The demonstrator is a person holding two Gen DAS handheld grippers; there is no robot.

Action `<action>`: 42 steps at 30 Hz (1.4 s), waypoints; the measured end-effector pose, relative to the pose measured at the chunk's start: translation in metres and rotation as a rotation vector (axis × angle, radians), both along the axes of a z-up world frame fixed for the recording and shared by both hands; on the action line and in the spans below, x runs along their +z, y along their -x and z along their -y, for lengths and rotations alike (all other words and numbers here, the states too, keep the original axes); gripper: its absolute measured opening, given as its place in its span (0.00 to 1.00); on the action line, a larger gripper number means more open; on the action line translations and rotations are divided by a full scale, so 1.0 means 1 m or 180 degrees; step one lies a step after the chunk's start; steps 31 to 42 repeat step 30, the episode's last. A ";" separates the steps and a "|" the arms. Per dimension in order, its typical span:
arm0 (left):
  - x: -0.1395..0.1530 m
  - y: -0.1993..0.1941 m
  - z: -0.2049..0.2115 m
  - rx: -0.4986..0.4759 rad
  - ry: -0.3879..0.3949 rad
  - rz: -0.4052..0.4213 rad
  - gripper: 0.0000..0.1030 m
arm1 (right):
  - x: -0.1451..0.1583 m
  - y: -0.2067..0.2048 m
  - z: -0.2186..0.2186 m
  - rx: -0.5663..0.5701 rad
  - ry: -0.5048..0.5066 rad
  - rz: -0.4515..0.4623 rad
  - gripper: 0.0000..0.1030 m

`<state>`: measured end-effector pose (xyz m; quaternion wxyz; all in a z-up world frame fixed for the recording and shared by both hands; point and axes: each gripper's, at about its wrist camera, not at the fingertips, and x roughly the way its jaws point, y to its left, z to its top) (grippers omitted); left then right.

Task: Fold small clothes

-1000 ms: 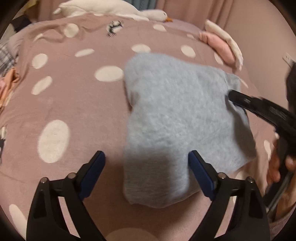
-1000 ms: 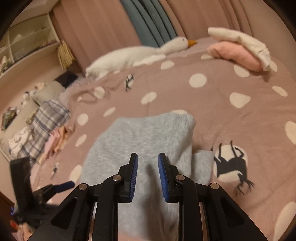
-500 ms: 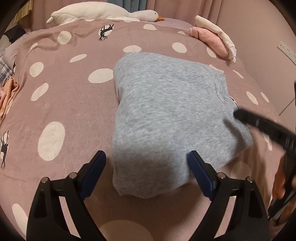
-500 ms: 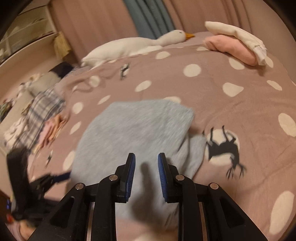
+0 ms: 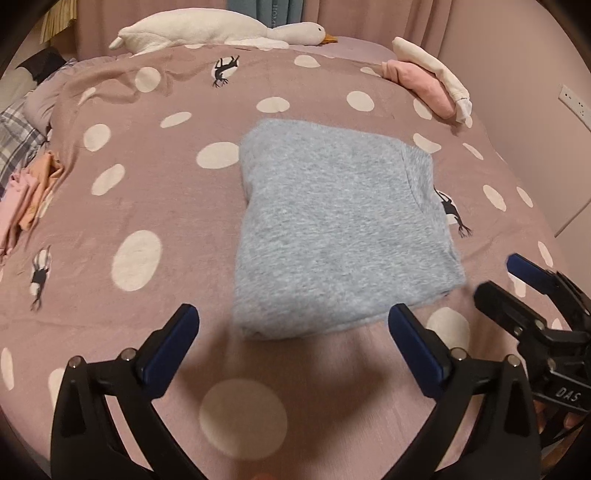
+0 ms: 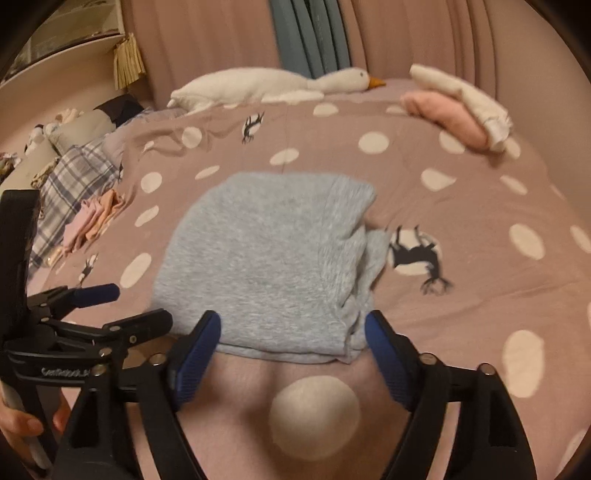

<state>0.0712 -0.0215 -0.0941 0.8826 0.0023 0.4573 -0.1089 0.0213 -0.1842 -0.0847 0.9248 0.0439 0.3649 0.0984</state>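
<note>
Black grippers [image 5: 293, 334]; blue pads [image 5: 170, 345]

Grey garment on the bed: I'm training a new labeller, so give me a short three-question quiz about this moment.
1. True or false: the right claw is clamped on the grey garment.
2. Which lies on the pink folded cloth? A) white cloth B) toy goose C) plaid cloth
3. Fill in: the left claw's jaws stand ___.

Key: 1 false; 2 A; 3 open.
</note>
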 end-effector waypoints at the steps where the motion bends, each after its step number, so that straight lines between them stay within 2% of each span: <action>1: 0.003 0.003 0.000 -0.0008 -0.0002 -0.0001 1.00 | 0.002 0.001 0.002 -0.0022 0.0001 -0.0014 0.87; 4: 0.017 0.012 -0.001 -0.0049 0.0027 0.0048 1.00 | 0.012 0.006 0.004 -0.0019 0.0039 -0.0043 0.97; 12: 0.047 0.032 0.002 0.0089 -0.0223 0.0237 1.00 | 0.034 0.018 -0.001 -0.0138 0.0023 0.0063 0.97; 42: 0.056 0.037 -0.002 0.0205 -0.0213 0.0258 1.00 | 0.039 0.025 -0.005 -0.0164 0.0020 0.0075 0.97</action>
